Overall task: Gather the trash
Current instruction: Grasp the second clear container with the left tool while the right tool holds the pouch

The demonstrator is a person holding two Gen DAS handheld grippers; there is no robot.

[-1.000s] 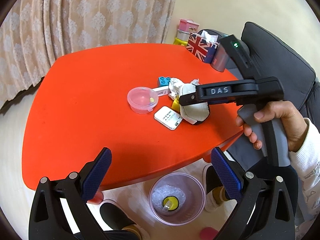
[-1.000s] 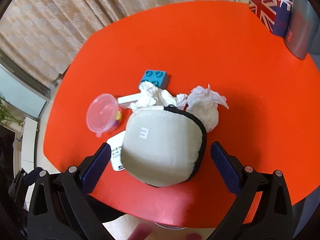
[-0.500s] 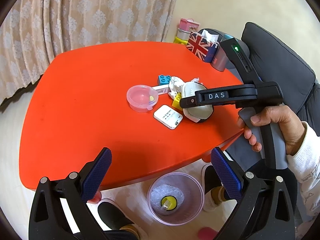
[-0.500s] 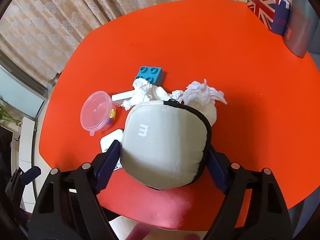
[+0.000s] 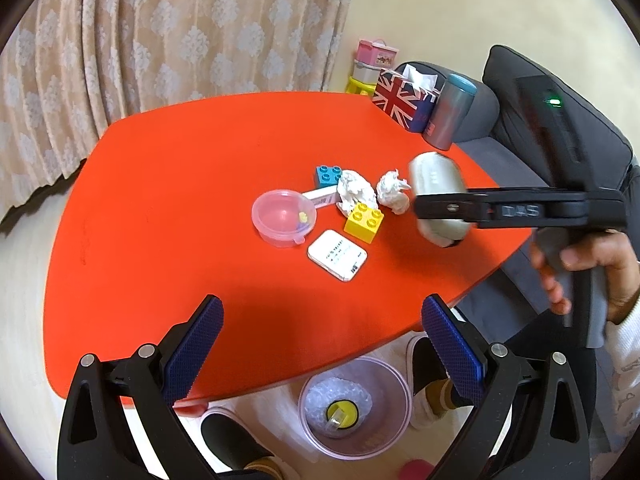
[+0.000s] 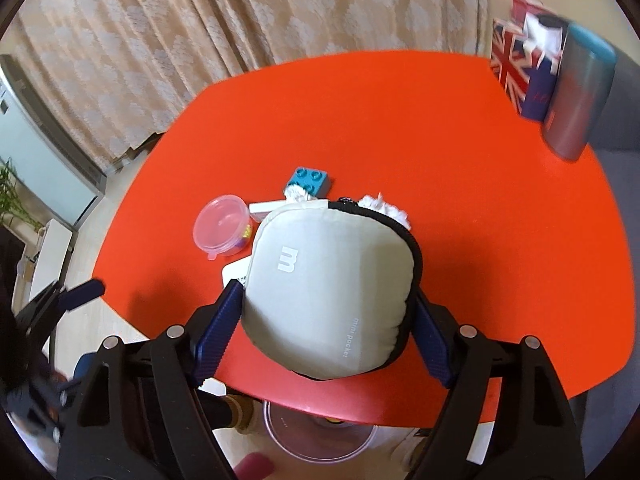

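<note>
Pouch (image 6: 328,300) clamped in downward-tilted right gripper (image 6: 326,332) above table (image 6: 480,208); left gripper (image 5: 320,344) wide.

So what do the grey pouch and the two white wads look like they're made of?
Grey pouch: soft matte fabric, apparently padded; it bulges and has a black zipper edge. White wads: crumpled tissue paper, judging by creased, fluffy edges.

Black plastic left gripper (image 5: 320,332) with blue ribbed pads (image 5: 192,348) and silver screws. Identical right gripper (image 6: 328,328), "DAS" lettering along its side, green light on top. White patterned sleeve (image 5: 624,364) just behind its handle.
</note>
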